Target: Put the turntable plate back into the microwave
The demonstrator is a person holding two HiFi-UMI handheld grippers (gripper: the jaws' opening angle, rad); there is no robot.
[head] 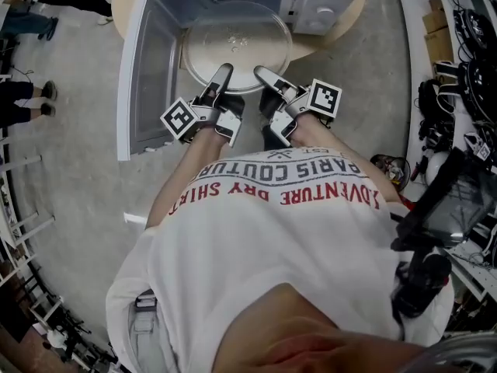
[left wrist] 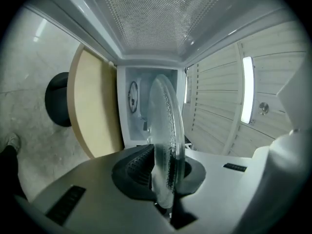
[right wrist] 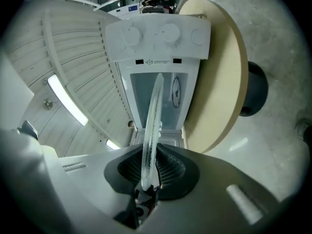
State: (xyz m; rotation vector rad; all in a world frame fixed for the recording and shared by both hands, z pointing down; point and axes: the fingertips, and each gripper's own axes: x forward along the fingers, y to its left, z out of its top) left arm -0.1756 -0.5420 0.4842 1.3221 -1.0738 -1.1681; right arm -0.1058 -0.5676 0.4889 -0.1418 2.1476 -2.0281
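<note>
- floor (head: 78,169): grey concrete all round. A person in a white printed shirt (head: 272,231) stands at the near side.
- table (head: 351,22): round, pale wood, at the far side. The microwave sits on it.
- microwave (head: 314,6): white, with its mouth facing the person. The dials (right wrist: 158,35) are on its right panel.
- door (head: 144,76): swung fully open to the left, reaching out past the table edge.
- cavity (left wrist: 146,106): pale inside. A ring (left wrist: 132,96) lies on its floor, and the plate is above it. i cannot tell whether plate and ring touch.
- plate (head: 237,45): clear glass, round, held about level at the mouth of the cavity. its far part reaches inside and its near rim sticks out towards the person. both gripper views show it edge-on, pointing into the cavity.
- left gripper (head: 221,72): at the near-left of the plate's rim, with its marker cube on the outer left side. its jaws are pressed onto the rim, one ribbed pad against each face of the glass.
- right gripper (head: 262,74): just beside the left one, at the near-right of the rim, with its cube out to the right. its jaws also pinch the glass edge between the ribbed pads.
- the two sets of tips sit close together on the near rim and are not touching.
</note>
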